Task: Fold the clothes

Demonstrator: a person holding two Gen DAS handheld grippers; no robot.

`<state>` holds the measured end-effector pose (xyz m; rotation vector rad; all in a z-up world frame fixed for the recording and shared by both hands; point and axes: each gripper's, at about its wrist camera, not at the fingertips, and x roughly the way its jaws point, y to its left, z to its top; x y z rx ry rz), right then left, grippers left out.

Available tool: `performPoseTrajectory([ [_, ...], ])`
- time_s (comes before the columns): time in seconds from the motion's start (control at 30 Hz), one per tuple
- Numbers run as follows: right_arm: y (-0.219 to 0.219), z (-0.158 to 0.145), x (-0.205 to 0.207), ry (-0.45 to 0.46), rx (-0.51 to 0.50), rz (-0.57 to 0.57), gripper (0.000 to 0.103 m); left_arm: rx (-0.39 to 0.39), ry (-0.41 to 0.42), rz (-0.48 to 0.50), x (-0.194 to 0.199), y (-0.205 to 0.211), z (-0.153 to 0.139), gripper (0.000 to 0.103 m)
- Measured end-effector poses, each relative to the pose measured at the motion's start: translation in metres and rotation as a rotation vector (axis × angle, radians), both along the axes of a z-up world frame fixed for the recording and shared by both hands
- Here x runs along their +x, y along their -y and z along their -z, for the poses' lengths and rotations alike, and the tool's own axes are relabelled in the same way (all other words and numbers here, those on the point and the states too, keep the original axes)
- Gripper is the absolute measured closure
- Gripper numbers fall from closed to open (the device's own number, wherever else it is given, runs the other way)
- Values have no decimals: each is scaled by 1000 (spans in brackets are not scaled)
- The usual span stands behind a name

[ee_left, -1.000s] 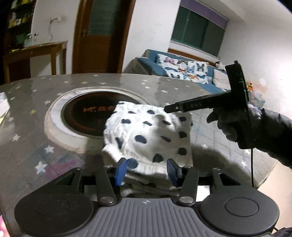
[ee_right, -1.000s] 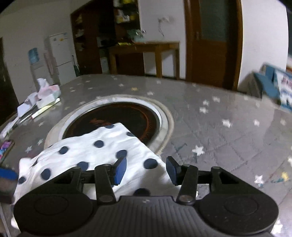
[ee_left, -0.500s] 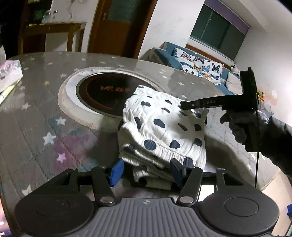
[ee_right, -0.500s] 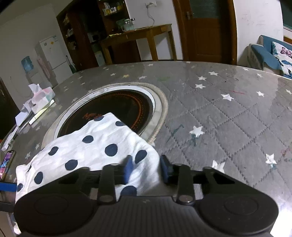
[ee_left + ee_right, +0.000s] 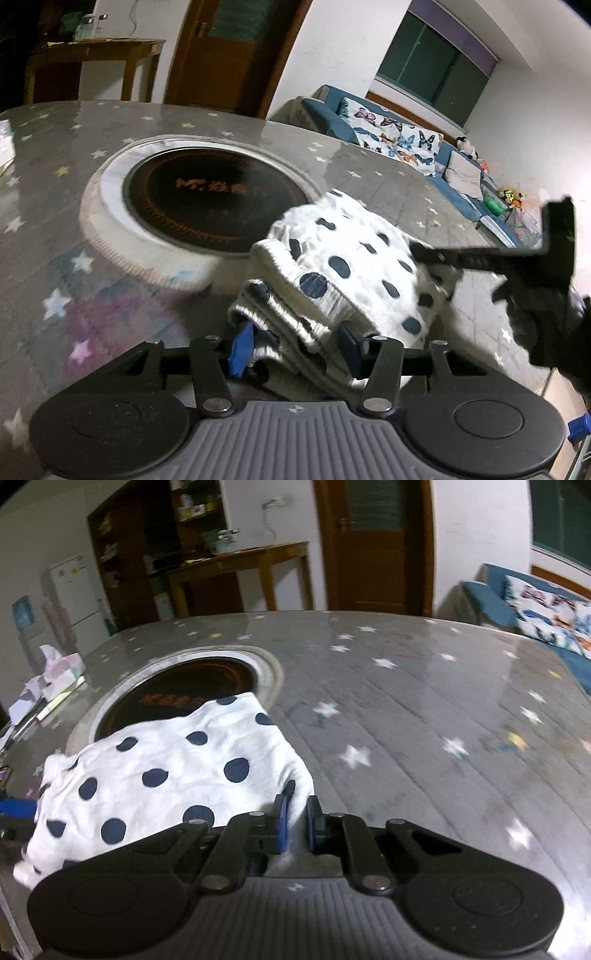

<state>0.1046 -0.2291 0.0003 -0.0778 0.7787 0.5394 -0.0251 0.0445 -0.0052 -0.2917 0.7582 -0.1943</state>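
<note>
My right gripper (image 5: 294, 825) has just been closing and now pinches a corner of the folded white cloth with navy dots (image 5: 166, 760), lower left of frame. My left gripper (image 5: 295, 345) sits half-open around its ribbed waistband edge; I can't tell whether the pads press it.

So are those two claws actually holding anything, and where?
The right gripper has just closed on the near corner of the spotted cloth. The left gripper straddles its ribbed folded edge; whether it pinches cannot be told.
</note>
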Motion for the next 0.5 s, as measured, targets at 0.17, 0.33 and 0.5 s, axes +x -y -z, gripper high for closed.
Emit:
performPoseTrajectory([
  [0.17, 28, -2, -25, 20, -19, 87, 93, -6, 7, 41, 21, 15, 2, 51],
  [0.33, 52, -1, -46, 34, -42, 181, 93, -21, 12, 110, 41, 34, 5, 51],
  [0.5, 61, -4, -60, 56, -65, 234, 87, -16, 9, 151, 61, 42, 6, 50],
])
